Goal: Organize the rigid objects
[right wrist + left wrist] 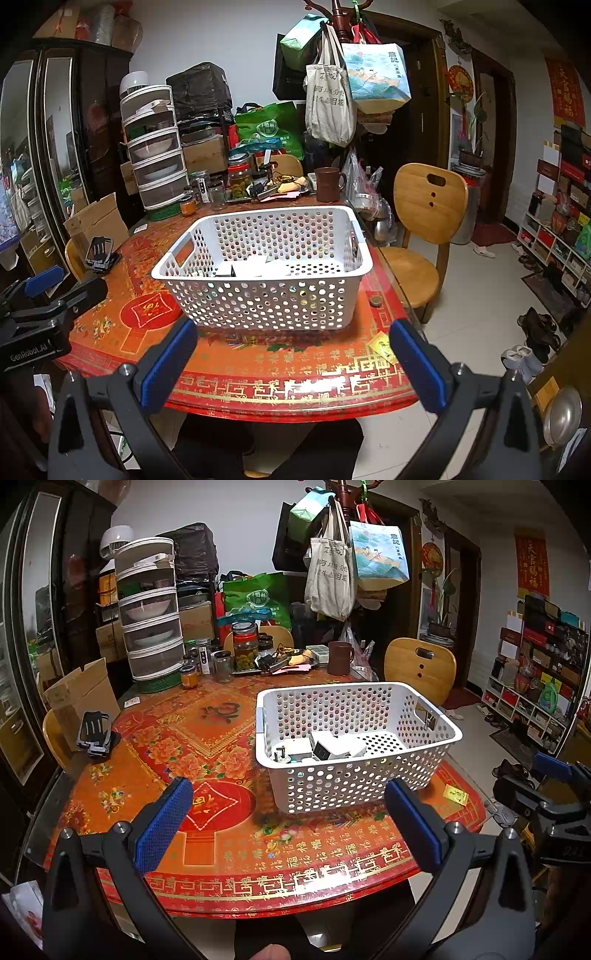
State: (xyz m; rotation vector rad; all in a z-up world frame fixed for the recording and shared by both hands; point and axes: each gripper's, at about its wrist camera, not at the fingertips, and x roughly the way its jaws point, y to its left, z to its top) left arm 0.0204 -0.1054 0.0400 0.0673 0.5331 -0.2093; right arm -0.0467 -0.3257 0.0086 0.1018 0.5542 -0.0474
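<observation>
Left gripper (288, 823) and right gripper (291, 363) at frame bottom, both spread wide, empty. White perforated basket (436, 747) mid-frame already holds white chargers (332, 744). Likely between picks; next needs a target, perhaps the black phone stand (95, 733) at left.

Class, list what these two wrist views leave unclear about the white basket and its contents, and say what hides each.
- Items in the white basket, right wrist view: mostly hidden behind its near wall; only white tops show.
- White chargers, left wrist view: overlapping, so the count is unclear.
- Small round object on the table, right wrist view: too small to identify.
- Right gripper, left wrist view: cut off by the edge.
</observation>
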